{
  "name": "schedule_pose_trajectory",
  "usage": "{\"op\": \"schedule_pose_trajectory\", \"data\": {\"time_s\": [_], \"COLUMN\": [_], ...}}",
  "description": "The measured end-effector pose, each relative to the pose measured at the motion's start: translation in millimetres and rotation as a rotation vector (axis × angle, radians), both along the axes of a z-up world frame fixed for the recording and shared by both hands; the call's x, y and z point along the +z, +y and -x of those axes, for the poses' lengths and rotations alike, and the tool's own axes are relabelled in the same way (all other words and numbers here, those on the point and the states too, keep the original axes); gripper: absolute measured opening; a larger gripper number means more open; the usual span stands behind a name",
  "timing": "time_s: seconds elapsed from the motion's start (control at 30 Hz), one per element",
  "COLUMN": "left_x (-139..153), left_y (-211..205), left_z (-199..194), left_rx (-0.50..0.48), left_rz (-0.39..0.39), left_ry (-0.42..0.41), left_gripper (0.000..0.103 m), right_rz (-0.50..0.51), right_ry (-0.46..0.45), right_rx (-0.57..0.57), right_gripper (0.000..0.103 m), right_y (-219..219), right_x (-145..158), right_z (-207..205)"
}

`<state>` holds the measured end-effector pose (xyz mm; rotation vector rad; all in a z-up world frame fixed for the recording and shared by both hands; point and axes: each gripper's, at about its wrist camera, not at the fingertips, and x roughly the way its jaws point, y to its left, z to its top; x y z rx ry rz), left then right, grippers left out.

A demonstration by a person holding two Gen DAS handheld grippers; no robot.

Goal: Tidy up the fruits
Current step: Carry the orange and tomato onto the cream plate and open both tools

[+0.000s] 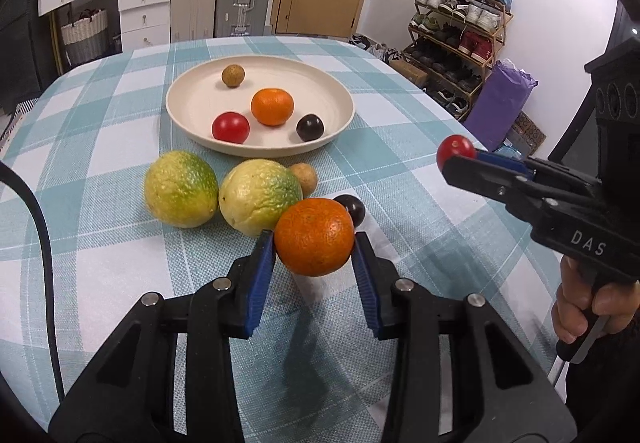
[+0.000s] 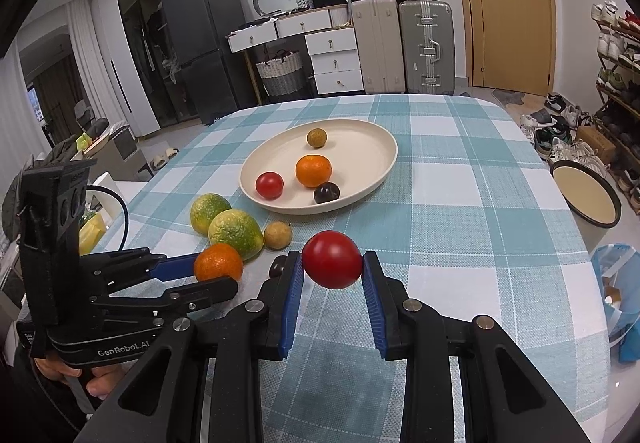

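Observation:
My left gripper (image 1: 314,247) is shut on an orange (image 1: 315,237) held just above the cloth; it also shows in the right wrist view (image 2: 219,263). My right gripper (image 2: 332,263) is shut on a red tomato (image 2: 332,259), also visible in the left wrist view (image 1: 454,149). A cream plate (image 1: 188,115) holds a tomato (image 1: 231,127), an orange (image 1: 272,106), a dark plum (image 1: 310,127) and a brown longan (image 1: 233,75). Two yellow-green citrus (image 1: 181,189) (image 1: 259,196), a longan (image 1: 305,177) and a plum (image 1: 354,207) lie on the table.
The checked tablecloth (image 2: 460,183) covers the table. A shoe rack (image 1: 460,31) and purple bag (image 1: 500,103) stand right of it. A bowl (image 2: 586,199) sits off the right edge. Suitcases (image 2: 400,47) and drawers stand behind.

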<state>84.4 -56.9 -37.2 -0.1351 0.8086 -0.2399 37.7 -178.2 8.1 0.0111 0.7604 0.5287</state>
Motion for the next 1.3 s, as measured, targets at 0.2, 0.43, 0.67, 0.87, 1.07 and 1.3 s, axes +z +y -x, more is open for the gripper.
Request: {"op": "schedule_pose_trajectory", "data": {"time_s": [0.2, 0.43, 0.67, 0.87, 1.07, 1.3], "left_x": [15.4, 34.9, 48.9, 49.7, 50.1, 46.2], "left_y": [8.1, 22.5, 38.0, 45.4, 49.3, 48.5], "left_z": [1.3, -5.5, -20.8, -38.1, -52.9, -74.8], "left_rx": [0.011, 0.040, 0.077, 0.090, 0.102, 0.109], "left_rz": [0.019, 0.016, 0.003, -0.018, -0.019, -0.019], "left_ry": [-0.055, -0.112, -0.152, -0.154, -0.153, -0.142], "left_gripper": [0.036, 0.036, 0.036, 0.036, 0.036, 0.036], "right_rz": [-0.022, -0.046, -0.063, -0.084, -0.098, -0.108], "right_ry": [-0.011, -0.024, -0.044, -0.065, -0.072, -0.066], "right_rx": [-0.001, -0.005, -0.009, -0.012, -0.010, -0.025], "right_gripper": [0.031, 0.031, 0.031, 0.031, 0.031, 0.031], "right_y": [-1.4, -3.2, -1.6, 5.9, 15.2, 22.5], "right_x": [0.3, 2.0, 9.2, 18.9, 22.3, 21.7], "right_z": [1.0, -0.6, -10.5, -25.7, -39.7, -60.5]}}
